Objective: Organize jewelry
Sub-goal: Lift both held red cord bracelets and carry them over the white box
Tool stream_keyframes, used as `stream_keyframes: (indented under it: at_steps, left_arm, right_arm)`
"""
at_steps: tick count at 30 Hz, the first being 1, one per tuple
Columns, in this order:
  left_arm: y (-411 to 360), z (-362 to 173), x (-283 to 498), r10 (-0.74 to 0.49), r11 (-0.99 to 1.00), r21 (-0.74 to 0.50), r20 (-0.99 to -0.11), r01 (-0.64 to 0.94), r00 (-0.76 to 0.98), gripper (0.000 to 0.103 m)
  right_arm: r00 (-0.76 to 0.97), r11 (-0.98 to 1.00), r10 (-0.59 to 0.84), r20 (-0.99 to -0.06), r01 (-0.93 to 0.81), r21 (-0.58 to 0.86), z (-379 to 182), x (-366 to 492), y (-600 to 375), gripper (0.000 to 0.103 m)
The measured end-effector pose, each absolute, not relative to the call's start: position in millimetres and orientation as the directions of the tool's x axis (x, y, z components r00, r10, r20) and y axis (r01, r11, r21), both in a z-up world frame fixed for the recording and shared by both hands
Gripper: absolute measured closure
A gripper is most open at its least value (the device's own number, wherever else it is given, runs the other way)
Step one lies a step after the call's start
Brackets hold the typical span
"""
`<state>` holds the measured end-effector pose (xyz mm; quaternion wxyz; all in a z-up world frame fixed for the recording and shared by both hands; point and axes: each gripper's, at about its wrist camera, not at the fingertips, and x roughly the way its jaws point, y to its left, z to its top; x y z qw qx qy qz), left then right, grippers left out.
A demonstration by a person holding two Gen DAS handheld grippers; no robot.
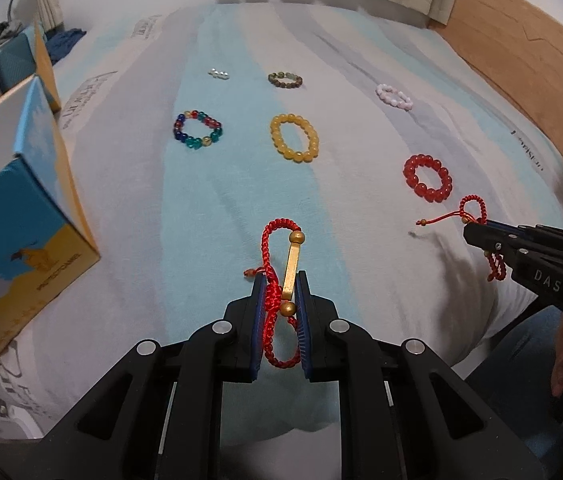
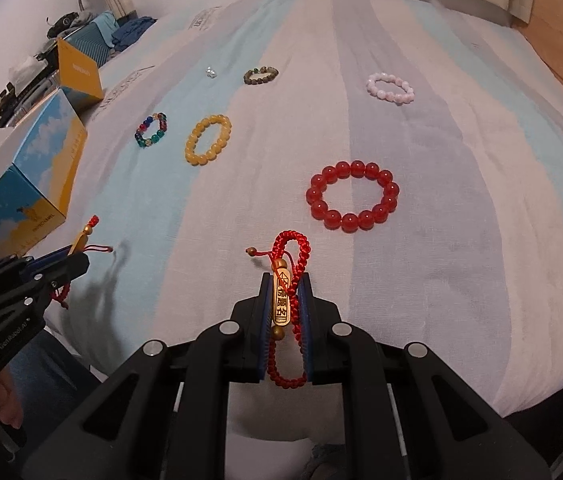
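Now | left tongs [image 1: 280, 284]: lifted | bed edge [image 2: 461, 396]: near | bedsheet [image 1: 209, 208]: open ahead

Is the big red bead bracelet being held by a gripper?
No, the red bead bracelet lies loose on the striped bedsheet, while the right gripper holds a red braided cord bracelet instead.

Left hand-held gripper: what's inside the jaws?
The left hand-held gripper is shut on a red braided cord bracelet with a gold bar charm. Any engraving isn't visible from this side, and the pads cover part of the cord.
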<state>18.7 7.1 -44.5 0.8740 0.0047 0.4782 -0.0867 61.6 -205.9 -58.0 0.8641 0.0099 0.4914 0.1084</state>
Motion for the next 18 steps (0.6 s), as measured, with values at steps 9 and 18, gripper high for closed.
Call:
stream_keyframes:
  at_steps: [9, 18]
  left_arm:
    - [23.5, -17.2, 5.4, -0.144, 0.986, -0.073, -0.819, 0.148, 0.556, 0.09]
    - [37.3, -2.1, -2.7, -0.137, 0.989, -0.079, -0.816, 0.127, 0.562, 0.09]
  right_arm:
    - [0.512, 0.973, 0.216, -0.831, -0.181, 0.141, -28.9, 49.5, -196.7, 0.091]
    - [0.516, 0.969, 0.236, -0.824, -0.188, 0.16, -7.4, 50.1, -190.5, 0.091]
